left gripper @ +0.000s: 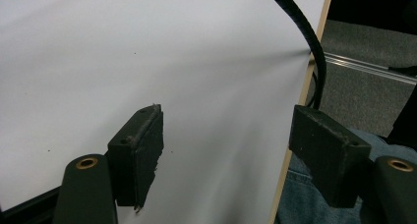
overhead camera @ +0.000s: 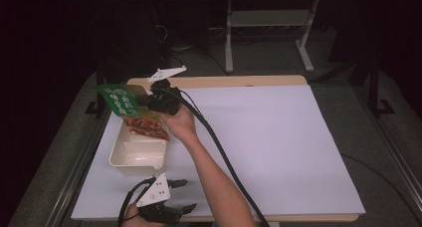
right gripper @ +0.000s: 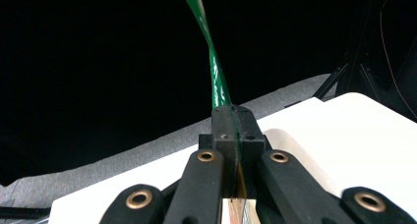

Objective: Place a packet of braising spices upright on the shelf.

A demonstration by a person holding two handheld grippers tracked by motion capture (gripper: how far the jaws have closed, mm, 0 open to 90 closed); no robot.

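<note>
Nearest the camera in the high view, we find the left gripper [overhead camera: 185,194] at the near left edge of the table [overhead camera: 259,137], its jaws spread wide with nothing between them; the left gripper view confirms bare white tabletop [left gripper: 147,62] in the gap.

Farther off at the far left, the right gripper [overhead camera: 148,101] has its pads pressed fully together on the thin green top edge of a snack packet [overhead camera: 130,110]. In the right gripper view the packet [right gripper: 216,81] rises edge-on from the closed jaws. The packet hangs tilted over the far end of a cream tray [overhead camera: 138,152], its orange lower part just above or touching the tray; we cannot tell which.

Risks, in our judgement:
- The grip takes only a narrow strip of film, so the packet could slip or swing.
- A release off-centre could leave the packet draped across the tray's far rim.
- The trailing cable [overhead camera: 219,152] crosses the table near the forearm and could snag.
</note>
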